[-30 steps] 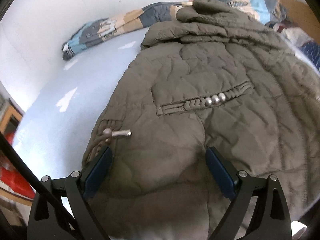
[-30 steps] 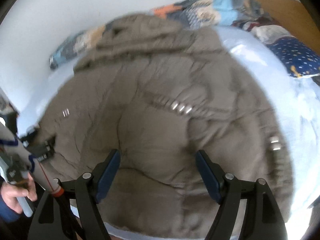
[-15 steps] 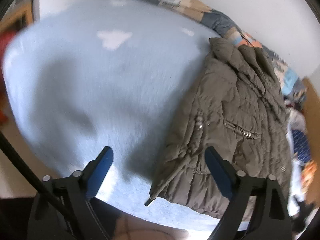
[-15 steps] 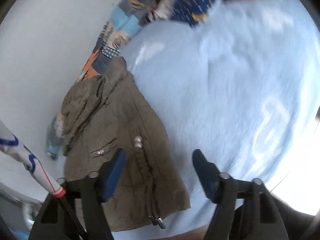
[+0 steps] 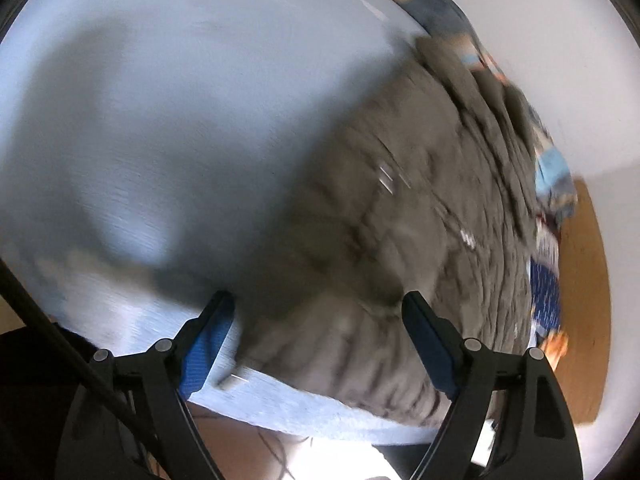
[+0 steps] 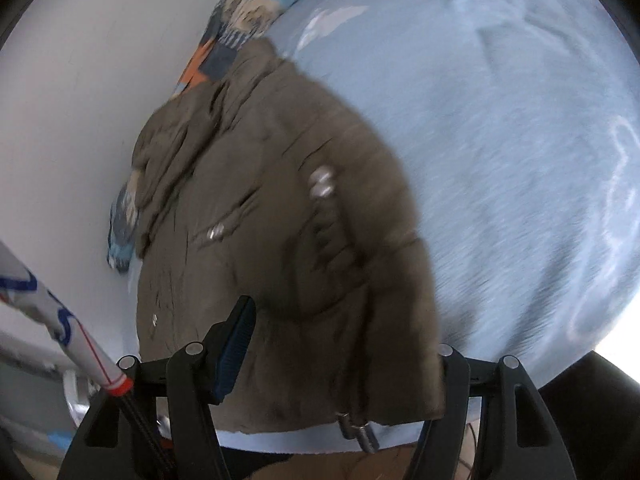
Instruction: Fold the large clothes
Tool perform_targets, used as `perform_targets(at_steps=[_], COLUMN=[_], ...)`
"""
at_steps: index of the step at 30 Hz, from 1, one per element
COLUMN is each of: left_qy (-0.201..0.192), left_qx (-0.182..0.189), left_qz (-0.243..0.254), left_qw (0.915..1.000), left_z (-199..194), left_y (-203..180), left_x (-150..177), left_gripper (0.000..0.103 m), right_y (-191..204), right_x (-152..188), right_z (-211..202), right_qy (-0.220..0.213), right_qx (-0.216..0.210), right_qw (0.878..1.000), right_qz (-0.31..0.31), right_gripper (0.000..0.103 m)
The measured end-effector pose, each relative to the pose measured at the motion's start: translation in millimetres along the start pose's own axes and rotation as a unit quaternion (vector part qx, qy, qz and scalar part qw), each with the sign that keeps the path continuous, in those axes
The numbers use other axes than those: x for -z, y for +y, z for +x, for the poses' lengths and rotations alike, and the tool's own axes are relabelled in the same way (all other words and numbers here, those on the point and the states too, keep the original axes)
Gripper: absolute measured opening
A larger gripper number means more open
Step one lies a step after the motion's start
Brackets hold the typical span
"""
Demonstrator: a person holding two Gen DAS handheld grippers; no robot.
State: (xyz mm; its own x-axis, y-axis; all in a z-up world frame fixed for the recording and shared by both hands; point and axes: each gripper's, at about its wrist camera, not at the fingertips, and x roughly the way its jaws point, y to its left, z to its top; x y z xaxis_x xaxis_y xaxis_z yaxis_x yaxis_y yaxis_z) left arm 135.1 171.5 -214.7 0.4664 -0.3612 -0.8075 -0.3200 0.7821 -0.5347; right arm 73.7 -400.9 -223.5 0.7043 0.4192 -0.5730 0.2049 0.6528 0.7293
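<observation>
The fold looks barely begun, as far as these views show: the olive quilted jacket [image 5: 420,220] lies spread flat on the pale blue bed sheet [image 5: 180,120], collar toward the far wall and hem at the near edge of the bed, and I see no panel turned over on itself. In the left wrist view the sheet fills the left and upper left of the frame, while the jacket runs from the centre to the right; the left gripper [image 5: 320,332] stands with its jaws apart at the bottom, straddling the jacket's near hem corner, its blue pads clear of the cloth as far as the blur allows. In the right wrist view a white pole with blue marks [image 6: 60,320] crosses the lower left, the jacket [image 6: 260,220] fills the centre, and the sheet [image 6: 500,140] takes the right half. The right gripper [image 6: 344,344] is also spread, bracketing the other hem corner beside the metal cord ends [image 6: 356,432]; its far finger is hidden behind the fabric, so contact cannot be told. Everything remains: gripping the hem and folding it. A patterned blanket [image 6: 244,12] lies bunched along the white wall [image 6: 80,80], and a wooden board [image 5: 584,280] shows at the right of the left view.
</observation>
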Motion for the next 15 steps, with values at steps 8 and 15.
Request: perform_targets(at_steps=[8,15], left_qy=[-0.051,-0.091], left_qx=[-0.073,-0.107], left_qz=[0.079,0.143], left_qw=[0.9929,0.9797], left_z=[9,5], left_y=[-37,-54], left_x=[22,31], left_gripper=[0.069,0.05], right_y=[19,28], right_x=[13,18], right_z=[23,5], right_qy=[0.016,-0.041], right_qx=[0.064,0.029], right_qw=[0.996,0.997], right_qz=[-0.059,-0.051], right_gripper=[0.058,0.033])
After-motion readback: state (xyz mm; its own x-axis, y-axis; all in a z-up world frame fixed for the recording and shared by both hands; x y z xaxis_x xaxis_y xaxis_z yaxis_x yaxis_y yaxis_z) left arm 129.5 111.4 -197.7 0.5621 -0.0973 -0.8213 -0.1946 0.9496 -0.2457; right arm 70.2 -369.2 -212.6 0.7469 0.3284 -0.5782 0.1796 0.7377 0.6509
